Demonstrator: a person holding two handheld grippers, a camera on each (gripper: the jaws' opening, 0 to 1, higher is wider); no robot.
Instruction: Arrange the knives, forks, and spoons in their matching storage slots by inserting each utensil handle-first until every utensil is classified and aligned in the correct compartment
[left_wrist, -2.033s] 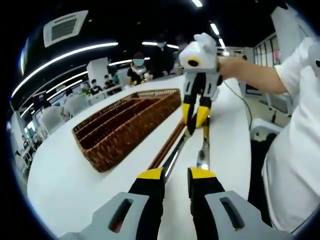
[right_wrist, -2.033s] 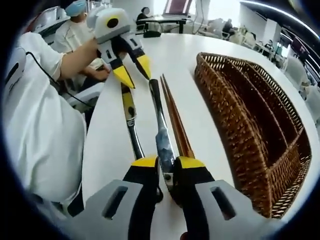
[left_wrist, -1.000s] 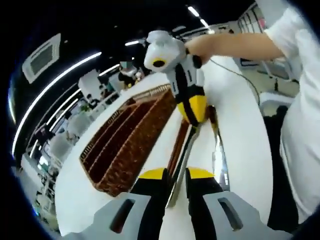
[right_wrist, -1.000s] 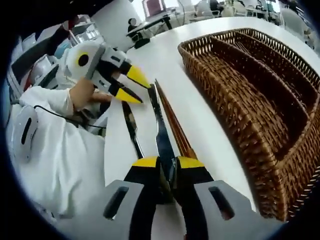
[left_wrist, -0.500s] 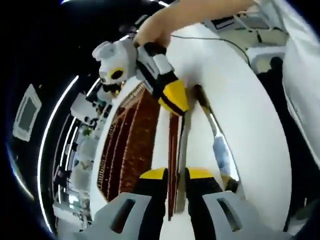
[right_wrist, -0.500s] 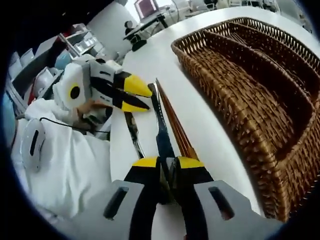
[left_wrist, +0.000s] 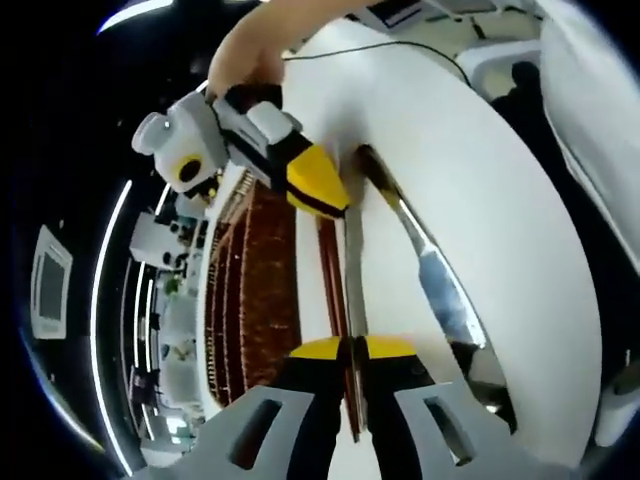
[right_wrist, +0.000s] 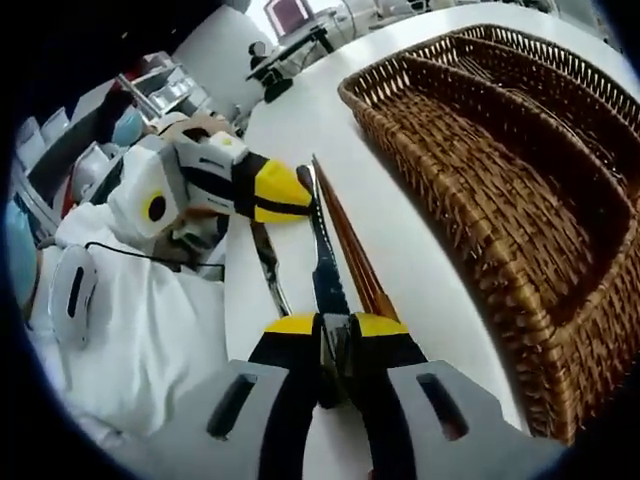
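Knife (right_wrist: 325, 285) runs straight ahead along the jaws, clamped at opposite ends by right gripper (right_wrist: 336, 330) and left gripper (left_wrist: 352, 348). Wicker tray (right_wrist: 520, 190) lies to the right of the right jaws, roughly parallel, likely a sideways carry.

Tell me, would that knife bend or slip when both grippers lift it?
Probably stiff: the knife looks like a straight metal bar, held at each end by the left gripper and right gripper. Its glossy surface suggests it might slide between the jaws. Flat, so unlikely to roll on the table.
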